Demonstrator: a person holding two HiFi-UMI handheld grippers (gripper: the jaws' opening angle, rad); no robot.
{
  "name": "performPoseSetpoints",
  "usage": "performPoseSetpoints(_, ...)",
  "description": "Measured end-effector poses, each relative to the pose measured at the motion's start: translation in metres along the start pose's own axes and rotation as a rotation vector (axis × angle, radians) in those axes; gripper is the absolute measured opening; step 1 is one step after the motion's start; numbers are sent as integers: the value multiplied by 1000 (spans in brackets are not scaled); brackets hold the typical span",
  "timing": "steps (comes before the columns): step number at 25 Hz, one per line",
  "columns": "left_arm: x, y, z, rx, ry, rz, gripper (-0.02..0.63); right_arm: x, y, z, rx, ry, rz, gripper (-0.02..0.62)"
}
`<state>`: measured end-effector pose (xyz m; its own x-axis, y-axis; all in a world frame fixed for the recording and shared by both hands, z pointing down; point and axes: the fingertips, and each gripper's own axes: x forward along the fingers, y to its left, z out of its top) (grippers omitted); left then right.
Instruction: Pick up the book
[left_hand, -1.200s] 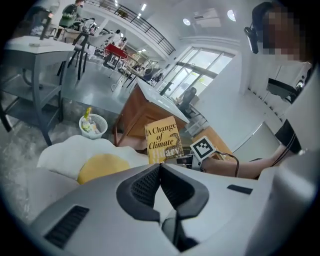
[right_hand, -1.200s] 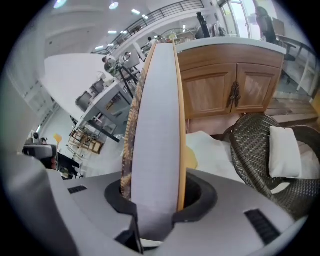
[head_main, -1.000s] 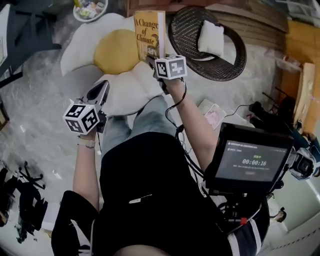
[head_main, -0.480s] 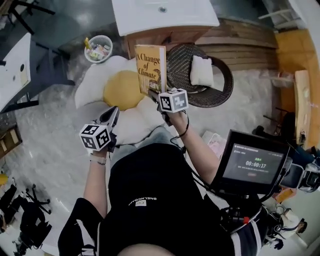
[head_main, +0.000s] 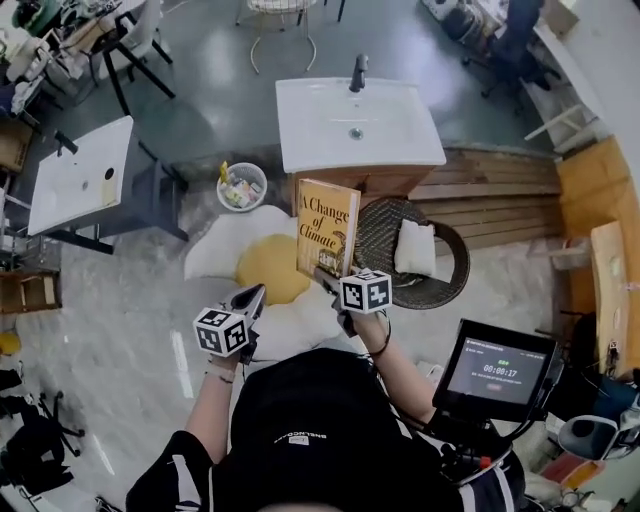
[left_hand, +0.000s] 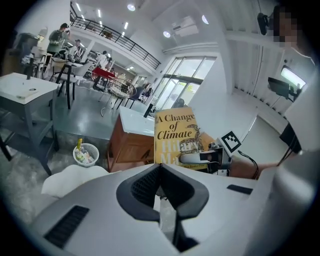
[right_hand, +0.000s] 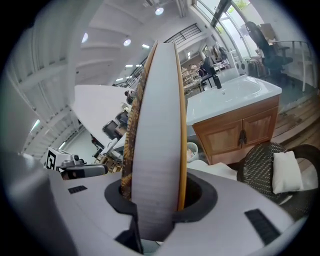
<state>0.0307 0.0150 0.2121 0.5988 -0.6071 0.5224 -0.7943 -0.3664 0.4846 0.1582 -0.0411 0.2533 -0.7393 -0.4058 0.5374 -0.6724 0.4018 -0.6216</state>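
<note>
Gripping item: right gripper (right_hand: 156, 196), jaws clamped on the lower edge of a yellow hardcover book (head_main: 326, 228). The book is held upright in the air above a white-and-yellow egg-shaped cushion (head_main: 262, 270). Left gripper (left_hand: 159, 172): jaws pressed together, nothing between them, near the book but apart from it. Behind: wooden cabinet with white basin top (head_main: 355, 125); dark round wicker chair (head_main: 376, 236).
</note>
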Motion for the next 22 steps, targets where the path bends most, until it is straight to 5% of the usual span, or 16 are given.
performPoseSetpoints(9,-33,-17,17,-54,-69,-2,14,-25,54,17,-19,-53,107,164)
performPoseSetpoints(22,-58,-13,96,45,-232,-16,15,-15,109,43,-93,-129,234,164)
